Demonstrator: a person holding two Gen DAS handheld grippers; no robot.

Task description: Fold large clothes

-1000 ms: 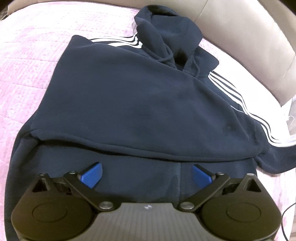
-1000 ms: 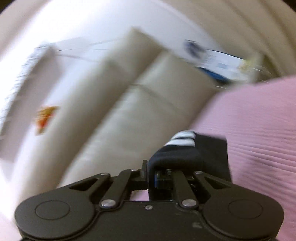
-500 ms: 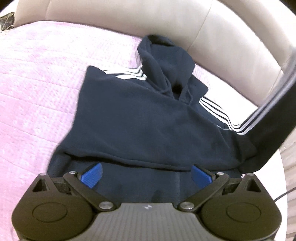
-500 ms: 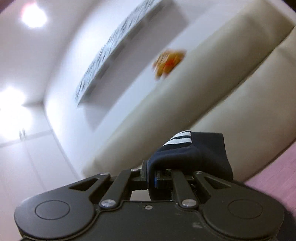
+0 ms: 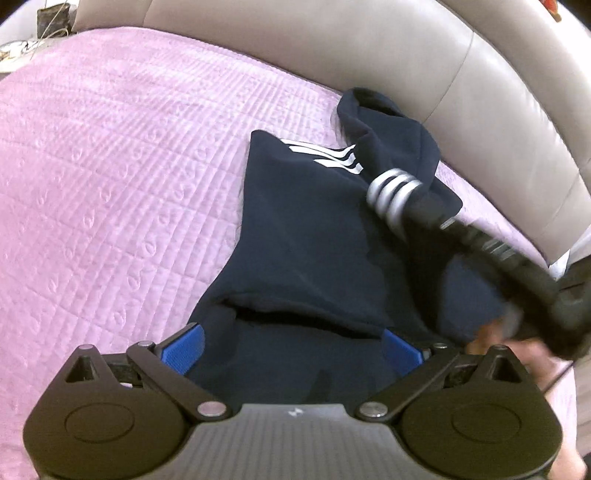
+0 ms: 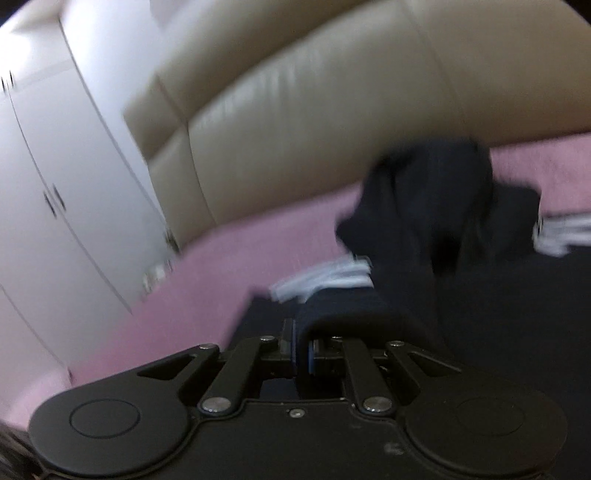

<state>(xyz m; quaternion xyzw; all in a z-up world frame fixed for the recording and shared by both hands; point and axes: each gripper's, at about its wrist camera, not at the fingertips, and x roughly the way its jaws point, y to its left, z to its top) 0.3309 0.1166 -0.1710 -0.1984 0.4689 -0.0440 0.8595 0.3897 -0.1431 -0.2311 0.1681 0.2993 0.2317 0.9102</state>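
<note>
A navy hoodie point(image 5: 306, 236) with white stripes lies on the pink bedspread, hood toward the headboard. My left gripper point(image 5: 291, 350) is open, its blue pads point(image 5: 183, 349) spread over the hoodie's lower edge. My right gripper point(image 6: 303, 354) is shut on the hoodie's striped sleeve cuff point(image 6: 340, 306) and holds it over the hoodie's body point(image 6: 517, 314). In the left wrist view the right gripper point(image 5: 491, 251) shows blurred, carrying the striped sleeve point(image 5: 393, 192) across the chest.
A pink quilted bedspread point(image 5: 122, 184) covers the bed. A beige padded headboard point(image 5: 369, 55) runs along the far side. White wardrobe doors point(image 6: 48, 184) stand past the bed's right side. Small clutter point(image 5: 48, 22) sits at the far left corner.
My right gripper has swung the sleeve from high near the headboard down and left over the hoodie's body. My left gripper has pulled back, staying open.
</note>
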